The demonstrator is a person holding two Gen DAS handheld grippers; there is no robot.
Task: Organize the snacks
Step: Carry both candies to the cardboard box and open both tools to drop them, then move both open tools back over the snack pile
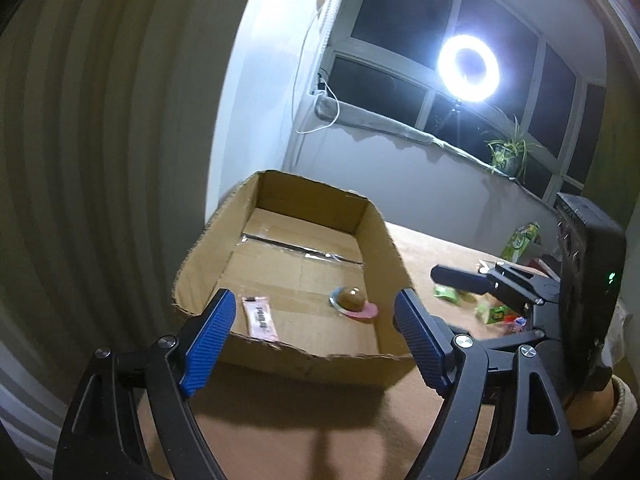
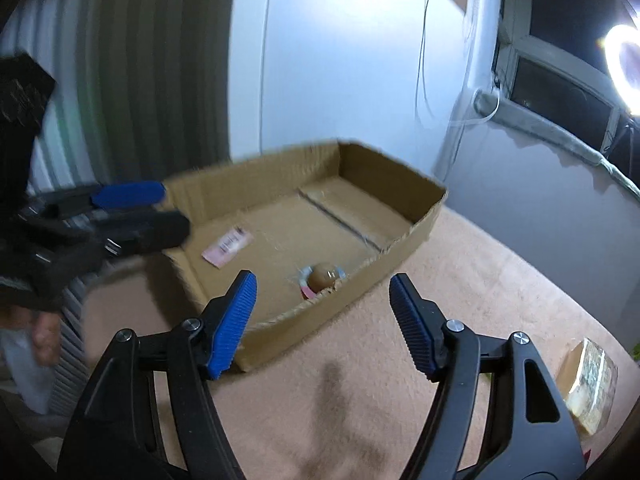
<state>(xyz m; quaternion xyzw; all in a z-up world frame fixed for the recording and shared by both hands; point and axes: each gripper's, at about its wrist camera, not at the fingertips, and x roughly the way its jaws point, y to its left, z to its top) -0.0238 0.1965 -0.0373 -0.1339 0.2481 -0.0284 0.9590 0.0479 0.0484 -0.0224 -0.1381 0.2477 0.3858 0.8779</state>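
Note:
A shallow cardboard box [image 1: 380, 236] stands on the table; it also shows in the right wrist view [image 2: 420, 220]. Inside lie a pink sachet [image 1: 259, 317] [image 2: 228, 247] and a round brown snack in a pink and blue wrapper [image 1: 352, 300] [image 2: 322, 276]. My left gripper [image 1: 314, 324] is open and empty, just in front of the box's near wall. My right gripper [image 2: 322, 308] is open and empty, above the table at the box's side, close to the round snack. Green snack packs [image 1: 496, 312] lie on the table right of the box.
A tall green pack [image 1: 520, 240] stands farther back on the table. A wrapped pale block [image 2: 590, 384] lies at the right. A curtain hangs on the left, and a ring light [image 1: 468, 68] and a potted plant [image 1: 506, 156] stand by the window.

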